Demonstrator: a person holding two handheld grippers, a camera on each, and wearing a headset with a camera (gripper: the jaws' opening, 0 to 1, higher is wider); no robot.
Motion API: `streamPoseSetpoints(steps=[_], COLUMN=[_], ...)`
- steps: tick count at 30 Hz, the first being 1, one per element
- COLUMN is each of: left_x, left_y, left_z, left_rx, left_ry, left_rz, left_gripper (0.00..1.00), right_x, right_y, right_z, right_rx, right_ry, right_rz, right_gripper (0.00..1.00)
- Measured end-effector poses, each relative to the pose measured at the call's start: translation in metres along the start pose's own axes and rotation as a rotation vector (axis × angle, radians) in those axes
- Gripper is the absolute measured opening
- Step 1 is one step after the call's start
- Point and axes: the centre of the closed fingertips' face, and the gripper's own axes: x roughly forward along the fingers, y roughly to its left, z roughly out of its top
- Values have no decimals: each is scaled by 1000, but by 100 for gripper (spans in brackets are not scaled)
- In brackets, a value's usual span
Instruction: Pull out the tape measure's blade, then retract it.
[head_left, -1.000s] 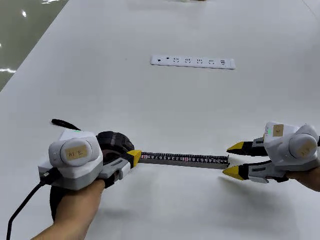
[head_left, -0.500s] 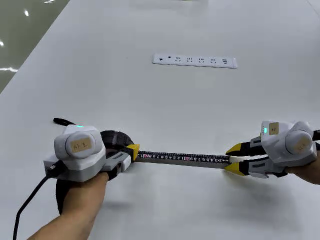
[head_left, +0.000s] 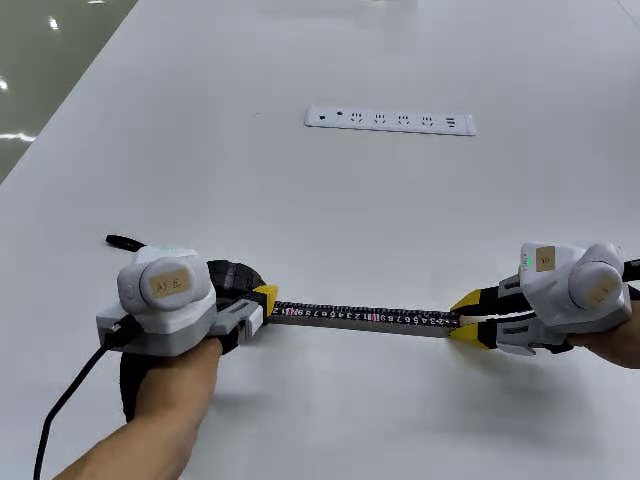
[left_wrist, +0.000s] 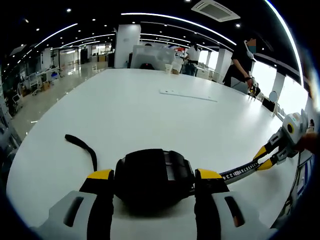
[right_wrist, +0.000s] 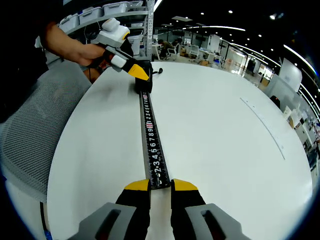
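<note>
The white table is lit brightly and evenly from overhead, so only faint, soft shadows are thrown on it in the sharp head view, and glare spots are seen on the glossy floor. In the gripper views lines are bent by fisheye distortion toward the edges, ceiling light strips are drawn as arcs, and numerals on the blade are rendered crisp nearby, smeared farther off.

A large open-plan lab or workshop hall; a long white workbench carries a power strip; curved ceiling light strips and an air vent run overhead; a rack holds storage bins; the floor is polished; people stand at far desks.
</note>
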Motion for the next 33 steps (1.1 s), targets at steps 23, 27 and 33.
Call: streamPoseSetpoints(steps=[23, 27, 33], left_x=[5, 5, 5], left_y=[2, 2, 3], left_z=[-3, -4, -5], left_rx=[20, 20, 22], left_ry=[25, 39, 60], left_rz=[36, 44, 46], left_gripper=[61, 60, 59], right_x=[0, 1, 1], right_y=[-1, -1, -1], right_z=[0, 1, 1], right_rx=[4, 1, 9], right_ry=[9, 8, 3], right_rz=[-4, -5, -2], right_gripper=[9, 9, 9])
